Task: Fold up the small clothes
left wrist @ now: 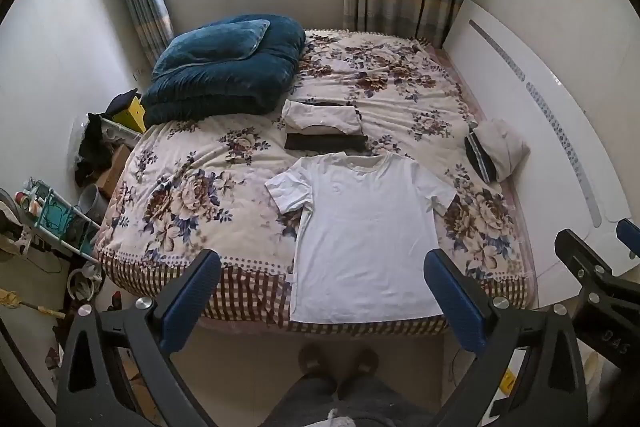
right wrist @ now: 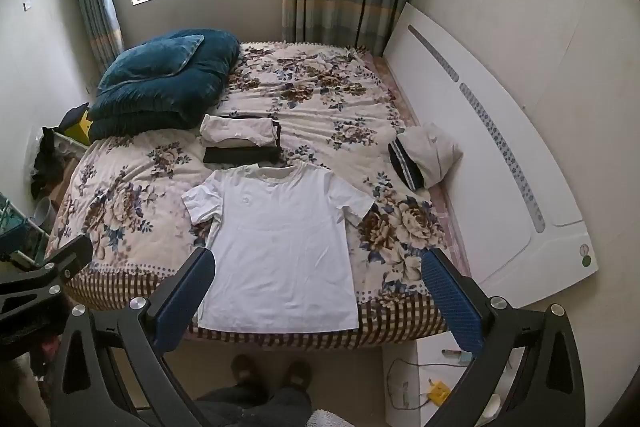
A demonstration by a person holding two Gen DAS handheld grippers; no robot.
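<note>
Inspection of the bed [left wrist: 192,195], taken left to right. At the far left of the mattress a dark teal quilt [left wrist: 224,67] lies folded and pushed toward the wall, presumably to leave the near half of the floral cover free as a folding surface. Next along, near the middle, a small stack of folded clothes [left wrist: 324,131] sits just beyond the shirt's collar; white and dark pieces are layered squarely, which suggests finished items parked out of the working area. Directly below that stack, the white T-shirt [left wrist: 360,227] lies spread flat, face up, collar away from the person and hem at the near edge of the bed, both short sleeves out to the sides; this layout appears intended to present hem corners and sleeves for grasping. Further right, close to the white headboard [left wrist: 532,131], a loose bundle of clothes [left wrist: 496,151] rests unfolded, judged to be the pending items. The left hand-held gripper [left wrist: 320,291] is tilted downward above the near edge of the bed, jaws spread fully, holding nothing; the shirt's hem lies between and beyond its fingers, not touched. The right hand-held gripper [right wrist: 316,291] is likewise wide open and empty, hovering just short of the hem, with the shirt's lower right portion ahead of it. No fold has been started on this shirt.
</note>
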